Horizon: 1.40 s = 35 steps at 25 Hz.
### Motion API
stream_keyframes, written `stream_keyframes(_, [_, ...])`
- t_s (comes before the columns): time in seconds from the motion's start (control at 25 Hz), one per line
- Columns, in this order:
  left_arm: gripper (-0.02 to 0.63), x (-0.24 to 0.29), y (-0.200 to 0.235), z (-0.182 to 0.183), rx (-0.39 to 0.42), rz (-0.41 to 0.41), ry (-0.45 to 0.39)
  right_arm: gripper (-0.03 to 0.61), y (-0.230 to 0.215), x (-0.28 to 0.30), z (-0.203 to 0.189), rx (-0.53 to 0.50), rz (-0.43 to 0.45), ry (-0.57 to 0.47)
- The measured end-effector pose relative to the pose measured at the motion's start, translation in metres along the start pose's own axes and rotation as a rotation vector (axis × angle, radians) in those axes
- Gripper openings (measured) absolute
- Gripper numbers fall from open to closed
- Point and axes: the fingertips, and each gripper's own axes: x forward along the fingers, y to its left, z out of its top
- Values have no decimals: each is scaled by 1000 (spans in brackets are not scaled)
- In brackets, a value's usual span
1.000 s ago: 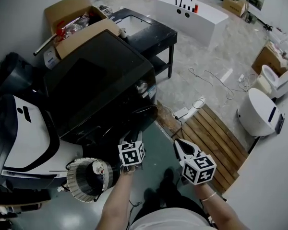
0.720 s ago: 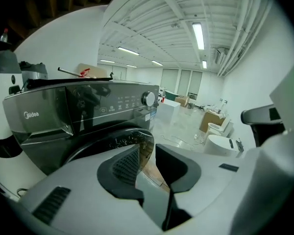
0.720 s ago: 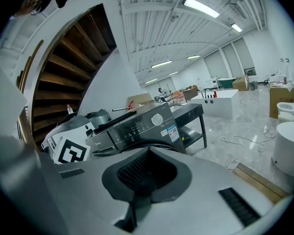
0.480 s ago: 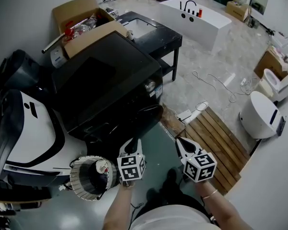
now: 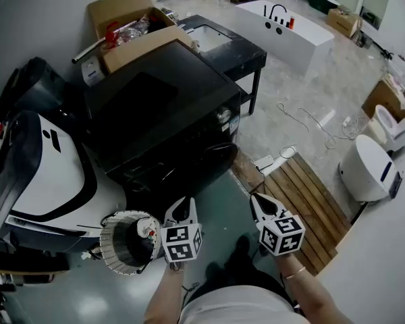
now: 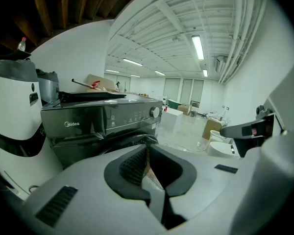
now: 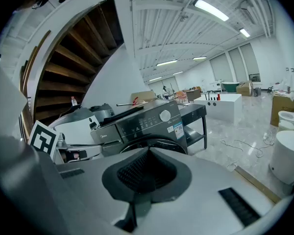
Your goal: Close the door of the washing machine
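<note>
The dark washing machine (image 5: 155,113) stood ahead and to the left, its round door (image 5: 212,155) low on the near front, apparently closed. The left gripper (image 5: 184,206) and right gripper (image 5: 256,202) were held side by side, tilted slightly down, short of the door. The left jaws had just been closing on nothing. The right jaws met, empty. The front panel (image 6: 112,119) read "Midea".

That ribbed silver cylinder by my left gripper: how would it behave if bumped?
The ribbed silver cylinder looks hollow and thin-walled, so probably light and easily dented. Open end apparently up, it likely slides or tips rather than rolls.
</note>
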Motion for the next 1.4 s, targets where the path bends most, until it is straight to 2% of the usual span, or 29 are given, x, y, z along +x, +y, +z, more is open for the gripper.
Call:
stream_keyframes(0.68, [35, -72, 41, -12, -31, 31, -43, 5, 59, -12, -16, -60, 12, 0])
stream_keyframes(1.12, [35, -92, 55, -25, -24, 47, -32, 5, 74, -14, -26, -81, 16, 10])
stream_keyframes(1.4, [37, -93, 61, -30, -74, 52, -21, 5, 78, -8, -29, -79, 43, 27])
